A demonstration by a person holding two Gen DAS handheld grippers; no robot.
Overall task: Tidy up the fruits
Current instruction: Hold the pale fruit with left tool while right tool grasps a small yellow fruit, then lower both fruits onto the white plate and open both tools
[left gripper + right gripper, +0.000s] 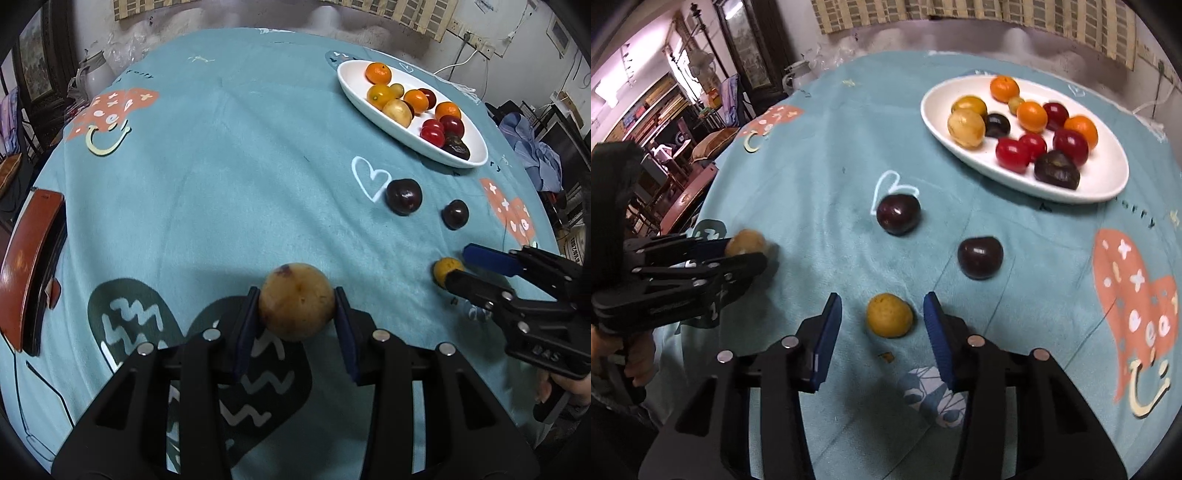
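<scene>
**Two grippers working fruit beside a filled plate**

Clamping a tan, blotchy round fruit (296, 302) between the blue pads of the left gripper (297, 314), just above the teal patterned tablecloth (221, 184). Showing that same fruit only blurred and half covered by black fingers in the right wrist view. Standing spread with a gap on both sides, the right gripper (882, 317) straddling a small yellow-orange fruit (889, 315) resting on the cloth, pads not touching it. Hiding part of that small fruit behind one black finger in the left wrist view.

Lying loose beyond it, two dark plums: one (898, 214) beside a white heart outline, the other (980, 257) nearer the right gripper, the pair well apart from each other.

Holding a pile farther back, a white oval plate (1108, 184): three orange fruits, two yellowish ones, four red ones, two dark ones and one small greenish one, the last mostly hidden. Cutting off at the frame edges: a red-brown chair back (33, 266) and cluttered room furniture, too distorted to make out.
</scene>
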